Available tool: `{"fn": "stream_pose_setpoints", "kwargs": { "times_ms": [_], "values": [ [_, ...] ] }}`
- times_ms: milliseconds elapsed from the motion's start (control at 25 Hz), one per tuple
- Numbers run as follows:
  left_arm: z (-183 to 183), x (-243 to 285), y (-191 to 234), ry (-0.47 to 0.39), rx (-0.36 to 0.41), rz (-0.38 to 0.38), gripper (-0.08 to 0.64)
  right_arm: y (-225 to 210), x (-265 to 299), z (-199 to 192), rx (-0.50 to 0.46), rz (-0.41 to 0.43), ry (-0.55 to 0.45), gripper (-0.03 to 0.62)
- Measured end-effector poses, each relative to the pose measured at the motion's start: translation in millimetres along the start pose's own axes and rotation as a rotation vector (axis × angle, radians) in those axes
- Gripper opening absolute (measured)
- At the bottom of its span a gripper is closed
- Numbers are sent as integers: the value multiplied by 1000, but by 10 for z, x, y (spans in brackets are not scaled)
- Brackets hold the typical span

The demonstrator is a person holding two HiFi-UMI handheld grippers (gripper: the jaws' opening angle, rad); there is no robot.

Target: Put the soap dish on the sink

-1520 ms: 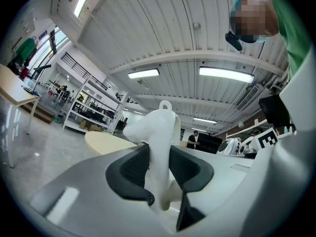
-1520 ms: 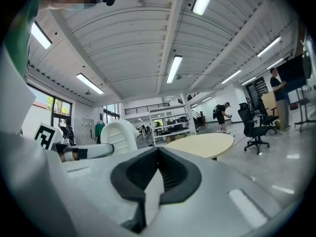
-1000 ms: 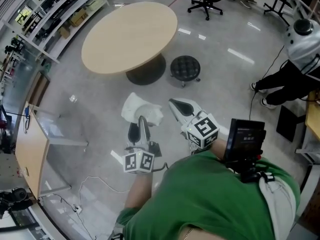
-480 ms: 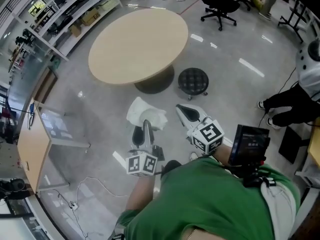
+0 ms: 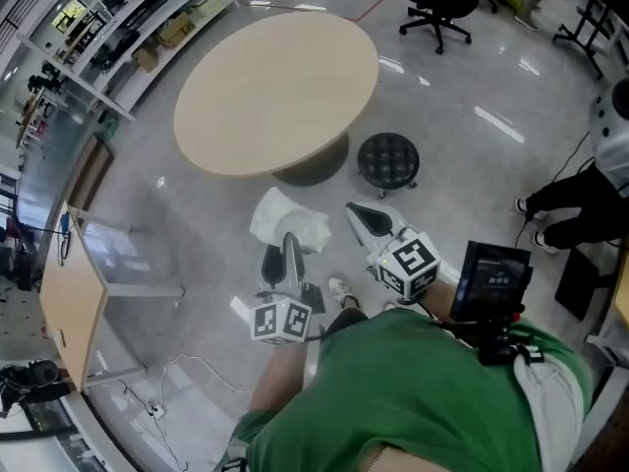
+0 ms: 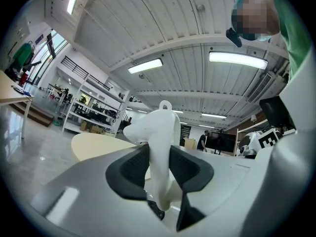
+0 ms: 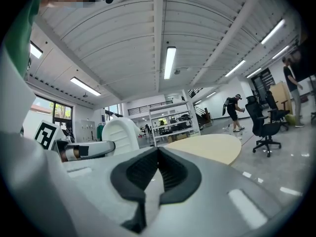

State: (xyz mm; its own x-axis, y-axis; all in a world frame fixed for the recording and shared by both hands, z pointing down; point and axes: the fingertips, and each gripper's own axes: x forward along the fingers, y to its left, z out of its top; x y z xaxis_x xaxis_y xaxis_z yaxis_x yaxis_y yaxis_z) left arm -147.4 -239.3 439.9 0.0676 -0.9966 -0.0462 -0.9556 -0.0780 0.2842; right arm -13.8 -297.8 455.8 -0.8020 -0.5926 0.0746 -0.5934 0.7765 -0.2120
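My left gripper [image 5: 281, 256] pinches the white soap dish [image 6: 159, 132] upright by a thin edge, my right gripper [image 7: 157, 176] beside it is pressed together and empty, and with no sink in view I judge a jolt in carrying could twist the dish loose.

- The head view looks steeply down from above the person's shoulders. The left gripper [image 5: 282, 249] and right gripper [image 5: 359, 214] are close below it, and the round table [image 5: 275, 87] is farther ahead on the floor.
- The left gripper view sits low, right behind its own jaws. It faces level toward that table [image 6: 94, 144] and the shelving [image 6: 91, 115].
- The right gripper view looks level along its own jaws and shares the table [image 7: 210, 146] and shelving [image 7: 173, 120]. Its office chair [image 7: 264, 125] is at the head view's top edge [image 5: 437, 8].
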Motion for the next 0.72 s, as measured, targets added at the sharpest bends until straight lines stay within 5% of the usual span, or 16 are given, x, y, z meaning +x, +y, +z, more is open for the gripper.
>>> {"fn": "stream_pose_setpoints", "kwargs": {
  "times_ms": [720],
  "values": [
    [337, 838, 1121, -5, -36, -91, 129, -62, 1357, 174, -37, -109, 0, 2]
  ]
}}
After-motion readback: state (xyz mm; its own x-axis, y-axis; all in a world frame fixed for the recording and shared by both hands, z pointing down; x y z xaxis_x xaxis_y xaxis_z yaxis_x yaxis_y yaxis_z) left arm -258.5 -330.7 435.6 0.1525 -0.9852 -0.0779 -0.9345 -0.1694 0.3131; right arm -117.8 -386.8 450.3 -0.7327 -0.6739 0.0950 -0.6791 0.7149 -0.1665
